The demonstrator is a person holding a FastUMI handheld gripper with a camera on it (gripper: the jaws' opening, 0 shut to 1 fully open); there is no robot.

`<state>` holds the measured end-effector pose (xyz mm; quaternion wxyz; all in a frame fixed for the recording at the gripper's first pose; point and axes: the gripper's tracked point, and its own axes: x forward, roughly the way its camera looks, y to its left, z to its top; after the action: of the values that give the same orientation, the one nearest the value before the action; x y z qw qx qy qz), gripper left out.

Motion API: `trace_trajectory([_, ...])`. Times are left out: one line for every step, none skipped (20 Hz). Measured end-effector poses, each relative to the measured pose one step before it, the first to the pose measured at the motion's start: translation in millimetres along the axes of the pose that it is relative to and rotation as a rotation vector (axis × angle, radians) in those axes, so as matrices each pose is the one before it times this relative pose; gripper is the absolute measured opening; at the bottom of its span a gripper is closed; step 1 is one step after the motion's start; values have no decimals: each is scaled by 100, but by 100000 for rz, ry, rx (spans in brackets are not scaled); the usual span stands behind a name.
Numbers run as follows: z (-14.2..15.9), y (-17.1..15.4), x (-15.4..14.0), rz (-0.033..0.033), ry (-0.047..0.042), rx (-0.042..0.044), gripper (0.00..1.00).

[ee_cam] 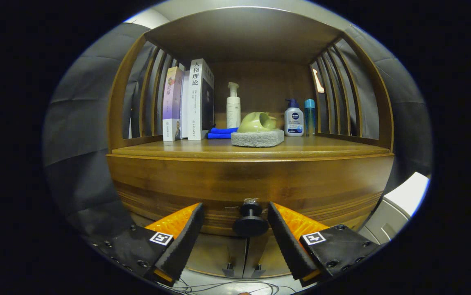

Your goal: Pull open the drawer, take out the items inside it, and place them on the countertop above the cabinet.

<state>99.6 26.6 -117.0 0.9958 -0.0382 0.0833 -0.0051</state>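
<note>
Gripper view puts the drawer knob (250,220) squarely between the spread fingers of the gripper (235,221), which grips nothing. Knob's stem points straight back toward the camera, low at mid-width on the closed drawer front (178,184), beneath the countertop (334,146).

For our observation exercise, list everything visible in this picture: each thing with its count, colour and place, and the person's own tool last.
Cabinet: one, brown wood, slatted sides, countertop above the drawer.
Drawer: one, brown wood, closed, under the countertop.
Drawer knob: one, black, on the drawer front, between the fingers, untouched.
Books: several, white and purple, upright at the countertop's left.
Blue cloth: one, folded, beside the books.
Pump bottle: one, white, at the back.
Green ceramic piece: one, on the grey sponge.
Grey sponge: one, mid-countertop.
Lotion bottle: one, white, dark cap, right.
Blue bottle: one, beside the lotion bottle.
Gripper: one, fingers open either side of the knob.
</note>
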Motion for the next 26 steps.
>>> trace_trajectory([559, 465, -962, 2074, -1437, -656, 99])
trace_trajectory([710, 243, -1161, 1155, -1352, -707, 99])
trace_trajectory([825, -144, -1600, 93, -1685, -553, 99])
trace_trajectory([1023, -140, -1706, 276, -2313, -348, 99])
trace_trajectory([1275, -152, -1150, 213, -3115, -490, 99])
trace_trajectory([1400, -368, -1179, -378, -3200, -865, 99])
trace_trajectory([1652, -429, -1200, -849, -3026, -958, 99])
trace_trajectory([1233, -506, -1105, -1468, -2001, -209, 98])
trace_trajectory([1092, -472, -1178, -1115, -1917, 971, 98])
trace_trajectory([912, -298, -898, -169, -1563, 2051, 98])
trace_trajectory([688, -104, -783, 346, -1061, 2025, 98])
trace_trajectory([726, -372, -734, -70, -487, 1472, 98])
trace_trajectory([600, -341, -653, -199, -406, 644, 98])
trace_trajectory([495, -422, -705, -431, -626, 177, 98])
trace_trajectory([392, -260, -500, -311, -922, -163, 98])
trace_trajectory([298, -295, -667, -394, -797, -268, 98])
trace_trajectory([90, -109, -290, -297, -847, -243, 98])
trace_trajectory([210, -183, -287, -313, -680, -78, 98])
trace_trajectory([279, 16, -57, -87, -217, 189, 98])
trace_trajectory([134, 40, 38, 371, -3, 682, 98])
trace_trajectory([-223, 132, 337, 700, 305, 810, 98])
trace_trajectory([-189, 126, -29, 365, 543, 687, 98])
trace_trajectory([-239, 60, 50, 51, 301, 511, 98])
trace_trajectory([-156, 112, 16, 333, 302, -50, 98])
trace_trajectory([-175, 81, 37, 23, 122, -662, 98])
trace_trajectory([-87, -123, -68, -428, 96, -483, 98])
